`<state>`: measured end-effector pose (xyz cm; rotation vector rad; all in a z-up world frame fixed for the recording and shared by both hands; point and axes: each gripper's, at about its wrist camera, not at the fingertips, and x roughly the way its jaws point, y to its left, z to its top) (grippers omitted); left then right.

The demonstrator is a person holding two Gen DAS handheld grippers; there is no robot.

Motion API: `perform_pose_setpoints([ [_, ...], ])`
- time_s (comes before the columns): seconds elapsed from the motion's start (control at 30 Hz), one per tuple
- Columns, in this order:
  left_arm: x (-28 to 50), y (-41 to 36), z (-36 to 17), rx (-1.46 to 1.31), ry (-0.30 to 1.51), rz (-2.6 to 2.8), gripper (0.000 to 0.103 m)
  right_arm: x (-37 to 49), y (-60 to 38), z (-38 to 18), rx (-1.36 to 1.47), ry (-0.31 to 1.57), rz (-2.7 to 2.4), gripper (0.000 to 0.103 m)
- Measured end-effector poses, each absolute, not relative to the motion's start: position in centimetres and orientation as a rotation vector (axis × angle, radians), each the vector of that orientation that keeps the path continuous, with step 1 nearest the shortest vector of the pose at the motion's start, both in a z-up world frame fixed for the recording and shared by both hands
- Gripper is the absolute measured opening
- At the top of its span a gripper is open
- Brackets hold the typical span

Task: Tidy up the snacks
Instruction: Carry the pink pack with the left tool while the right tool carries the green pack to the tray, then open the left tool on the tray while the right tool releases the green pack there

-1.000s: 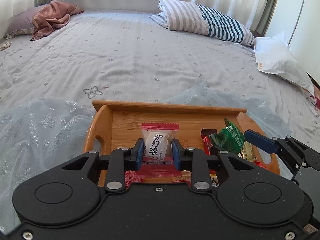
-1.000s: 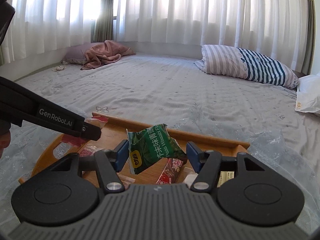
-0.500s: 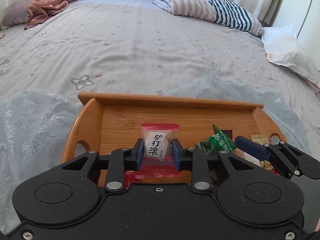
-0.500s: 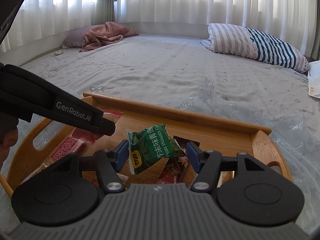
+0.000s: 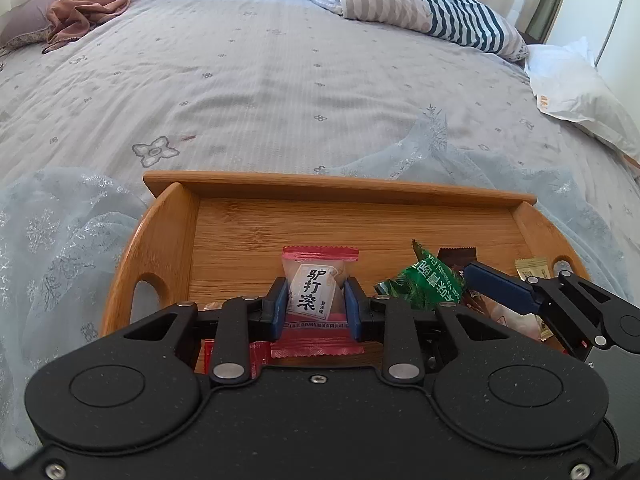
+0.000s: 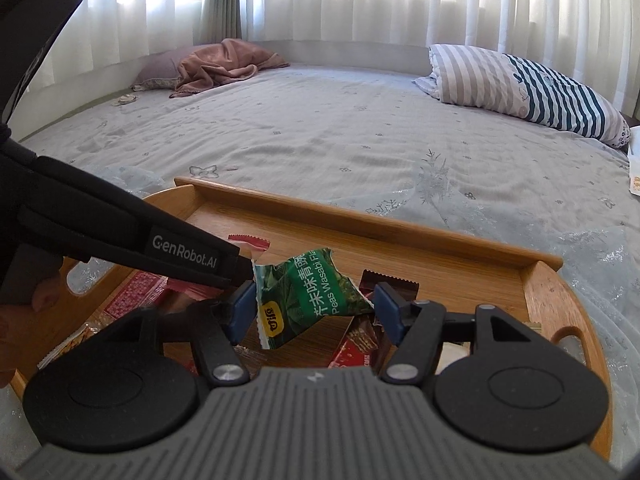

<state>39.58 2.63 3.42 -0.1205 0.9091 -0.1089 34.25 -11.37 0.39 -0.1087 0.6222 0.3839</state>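
The left gripper (image 5: 316,306) hides the lower part of the red candy packet (image 5: 318,280) it clamps. Only the right wrist view shows the right gripper (image 6: 314,310) gripping the green pea packet (image 6: 310,292) on both sides, above the wooden tray (image 6: 420,236).

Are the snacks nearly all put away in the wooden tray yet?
Several packets already lie in the wooden tray, like the brown one and the red ones. Two are in hand over it: the left tool is shut on a red-and-white packet, and the right tool grips a green wasabi pea packet. Both need setting down. No snacks show on the bed outside the tray.
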Motion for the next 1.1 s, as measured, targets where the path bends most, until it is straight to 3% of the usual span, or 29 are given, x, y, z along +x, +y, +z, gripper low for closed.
perform_pose_setpoints([
  [0.47,39.3,2.2,3.3,-0.084,0.895,-0.11,0.029,34.3,-10.7,0.2,-0.138,0.619,0.421,0.071],
  [0.5,39.3,2.1,3.4,-0.082,0.895,-0.107,0.032,34.3,-10.8,0.3,-0.132,0.618,0.42,0.076],
  [0.67,38.3,2.5,4.6,-0.068,0.871,-0.093,0.049,34.0,-11.3,0.7,-0.098,0.612,0.407,0.083],
  [0.83,36.2,3.1,6.8,-0.052,0.822,-0.067,0.076,32.5,-11.7,2.3,-0.079,0.572,0.392,0.087],
  [1.1,31.3,3.4,9.9,-0.012,0.759,-0.05,0.098,29.4,-12.5,5.0,-0.073,0.55,0.367,0.093],
])
